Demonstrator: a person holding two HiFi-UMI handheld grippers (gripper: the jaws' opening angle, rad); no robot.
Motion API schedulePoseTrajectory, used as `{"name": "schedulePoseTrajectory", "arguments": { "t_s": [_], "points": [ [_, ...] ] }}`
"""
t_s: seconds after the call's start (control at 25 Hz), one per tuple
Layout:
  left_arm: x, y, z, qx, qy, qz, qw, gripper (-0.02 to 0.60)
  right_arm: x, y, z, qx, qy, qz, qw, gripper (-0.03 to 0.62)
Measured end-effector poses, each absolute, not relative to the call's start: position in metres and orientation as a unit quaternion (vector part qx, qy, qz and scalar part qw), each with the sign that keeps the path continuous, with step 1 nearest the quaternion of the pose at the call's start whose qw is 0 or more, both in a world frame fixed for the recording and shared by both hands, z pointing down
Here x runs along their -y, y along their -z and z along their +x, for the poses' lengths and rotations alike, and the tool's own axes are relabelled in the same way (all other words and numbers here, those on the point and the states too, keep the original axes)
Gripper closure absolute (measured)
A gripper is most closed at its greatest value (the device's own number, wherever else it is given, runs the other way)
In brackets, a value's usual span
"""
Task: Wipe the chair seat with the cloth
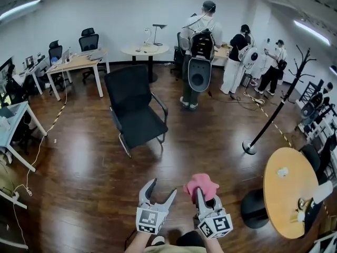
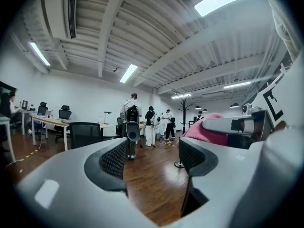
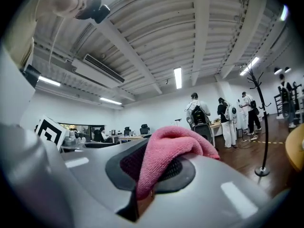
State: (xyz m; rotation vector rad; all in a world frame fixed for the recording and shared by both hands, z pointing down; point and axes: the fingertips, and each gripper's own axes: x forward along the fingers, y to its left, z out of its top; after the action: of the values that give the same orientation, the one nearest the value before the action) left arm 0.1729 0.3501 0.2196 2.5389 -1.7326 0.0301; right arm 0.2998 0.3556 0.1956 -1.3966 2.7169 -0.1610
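Chair (image 1: 134,107): one counted in mid-floor, set far and slightly left of both tongs, well apart from them. Its seat (image 1: 143,126) is seen bare, with the front turned near-right. Left tongs (image 1: 162,187) are held open, with nothing between the jaws. Right tongs (image 1: 201,193) are clamped on the pink cloth (image 1: 202,182), one counted, bunched over the jaw tips. The left tongs are judged marginally nearer the seat, so the cloth would have to be carried far-left. Wiping is not yet begun.

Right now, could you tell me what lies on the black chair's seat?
Nothing: the chair seat shows fully, bare. The pink cloth is clamped in the right gripper.
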Motion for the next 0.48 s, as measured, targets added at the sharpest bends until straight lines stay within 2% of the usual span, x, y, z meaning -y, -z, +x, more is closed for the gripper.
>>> {"name": "schedulePoseTrajectory", "arguments": {
  "t_s": [0.2,0.48],
  "points": [
    [-0.286,-0.225,0.221,0.548,-0.012,0.836,0.037,0.256,-0.299,-0.21,0.347,-0.879,0.067,-0.47,0.049,0.583],
    [-0.185,-0.236,0.32,0.534,-0.046,0.844,0.038,0.258,-0.2,-0.213,0.474,-0.855,0.068,-0.511,0.061,0.583]
  ]
}}
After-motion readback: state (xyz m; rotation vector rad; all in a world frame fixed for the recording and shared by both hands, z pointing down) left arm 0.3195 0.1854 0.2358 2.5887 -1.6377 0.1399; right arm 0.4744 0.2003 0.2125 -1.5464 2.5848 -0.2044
